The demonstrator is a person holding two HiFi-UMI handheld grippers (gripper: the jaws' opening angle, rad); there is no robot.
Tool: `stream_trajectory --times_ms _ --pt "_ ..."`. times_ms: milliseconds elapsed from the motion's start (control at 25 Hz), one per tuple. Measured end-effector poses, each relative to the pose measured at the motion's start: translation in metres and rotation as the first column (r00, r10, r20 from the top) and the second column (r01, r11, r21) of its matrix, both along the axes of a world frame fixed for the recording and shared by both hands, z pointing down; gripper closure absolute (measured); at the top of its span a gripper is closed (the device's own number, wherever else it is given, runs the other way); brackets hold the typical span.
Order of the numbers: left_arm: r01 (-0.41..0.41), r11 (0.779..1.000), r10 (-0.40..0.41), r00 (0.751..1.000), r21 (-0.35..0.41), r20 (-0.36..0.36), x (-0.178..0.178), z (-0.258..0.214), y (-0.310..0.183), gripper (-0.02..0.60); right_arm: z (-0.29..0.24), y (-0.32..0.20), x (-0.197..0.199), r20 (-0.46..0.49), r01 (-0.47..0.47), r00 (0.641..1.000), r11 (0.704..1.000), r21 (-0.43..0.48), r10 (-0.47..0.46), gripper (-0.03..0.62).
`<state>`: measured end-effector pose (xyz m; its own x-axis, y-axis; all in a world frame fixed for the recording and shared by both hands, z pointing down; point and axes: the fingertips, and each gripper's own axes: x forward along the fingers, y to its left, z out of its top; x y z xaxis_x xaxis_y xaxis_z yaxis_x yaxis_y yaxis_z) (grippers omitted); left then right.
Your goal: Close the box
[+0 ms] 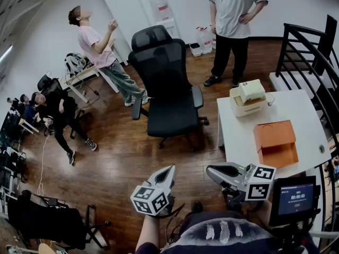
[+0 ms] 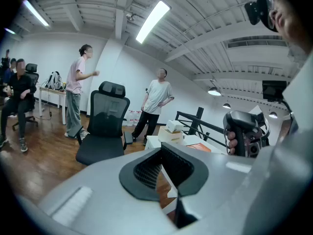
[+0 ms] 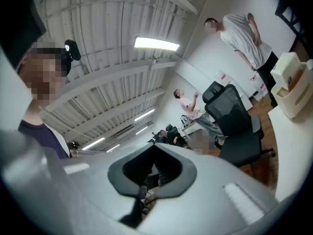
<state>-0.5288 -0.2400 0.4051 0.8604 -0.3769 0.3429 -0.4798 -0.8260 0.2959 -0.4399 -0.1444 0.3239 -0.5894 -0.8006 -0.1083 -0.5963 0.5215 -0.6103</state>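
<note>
Orange cardboard box open on the white bench, close to the near edge, lid flap laid back toward the far edge, interior showing. Toward the far left corner of the bench, well apart from the box, a cream plastic appliance.

Off the bench's near left corner, above the dark wooden floor, the right hand-held gripper, clenched with nothing between its jaws, clear of both bench and box. Further left, the left hand-held gripper, likewise clenched and empty, up in the air.

Beyond the bench's left edge, a black mesh office chair. Past the far edge, a standing person in a grey T-shirt. Further left, a person in a pink shirt.
</note>
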Motion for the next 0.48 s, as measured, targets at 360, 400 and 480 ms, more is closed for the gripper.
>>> stream_trajectory --times_ms 360,400,480 --pt "0.059 0.998 -0.059 0.998 0.026 -0.035 0.079 -0.025 0.105 0.568 -0.007 0.106 0.100 0.012 -0.008 1.000 1.000 -0.001 0.008 0.591" --pt "0.055 0.998 -0.054 0.998 0.022 -0.032 0.087 -0.025 0.112 0.568 -0.006 0.112 0.109 0.016 -0.013 1.000 1.000 -0.007 0.013 0.591" --pt "0.036 0.999 -0.035 0.999 0.030 -0.017 0.103 -0.026 0.119 0.568 -0.003 0.119 0.126 0.027 -0.028 0.999 0.999 -0.017 0.028 0.591"
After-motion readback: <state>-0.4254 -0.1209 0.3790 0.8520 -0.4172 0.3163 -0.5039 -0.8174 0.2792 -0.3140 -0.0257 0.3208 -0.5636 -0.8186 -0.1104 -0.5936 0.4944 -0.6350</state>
